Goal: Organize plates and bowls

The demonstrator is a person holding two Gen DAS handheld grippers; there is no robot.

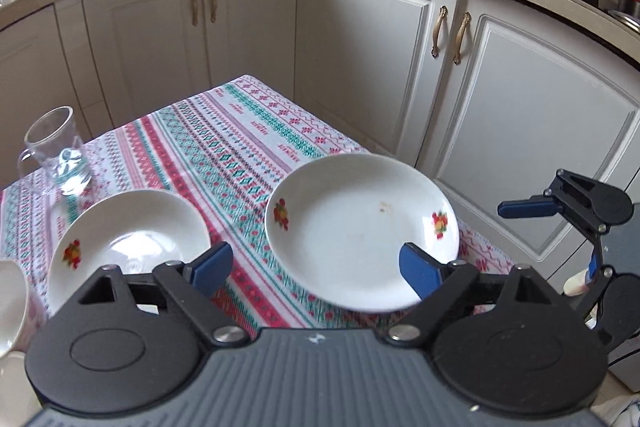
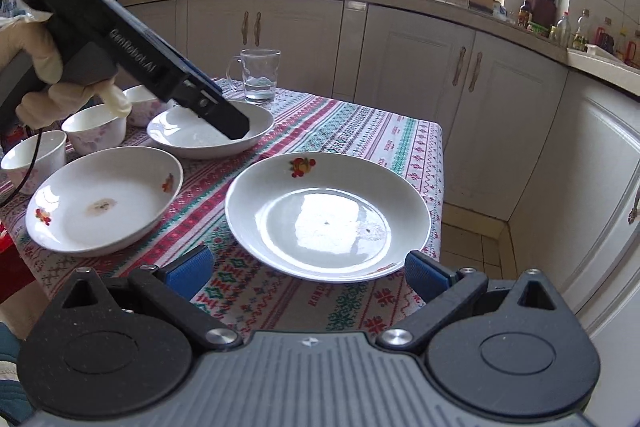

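Three white plates with fruit decals lie on the table. The nearest plate (image 2: 328, 215) sits at the front right corner, its rim reaching the table's right edge. A second plate (image 2: 105, 201), marked with a brown stain at its centre, lies toward the front left. A third plate (image 2: 188, 139) lies behind it, nearer the middle of the table. None of the three touches another.

The right gripper (image 2: 308, 269) hovers just in front of the nearest plate with its blue-padded jaws spread wide and nothing between them. The left gripper (image 1: 316, 265) is likewise spread wide and empty; in its own view the right-hand plate (image 1: 362, 231) sits between and beyond the pads. Seen from the right wrist, the left gripper's black body, held in a gloved hand (image 2: 44, 67), is angled down over the third plate, its tip above the plate's well; contact cannot be determined.

Three white bowls stand along the left edge: one (image 2: 34, 159) nearest, one (image 2: 96, 131) behind it, and one (image 2: 140, 103) largely hidden by the gripper body. A clear glass mug (image 2: 258, 75) holding a little water stands at the rear edge, behind the third plate.

The table carries a patterned tablecloth (image 2: 352, 131) in red, green and white bands. White cabinets (image 2: 420, 67) enclose the table at rear and right.

Legible writing: "GenRobot.AI" on the left gripper body.
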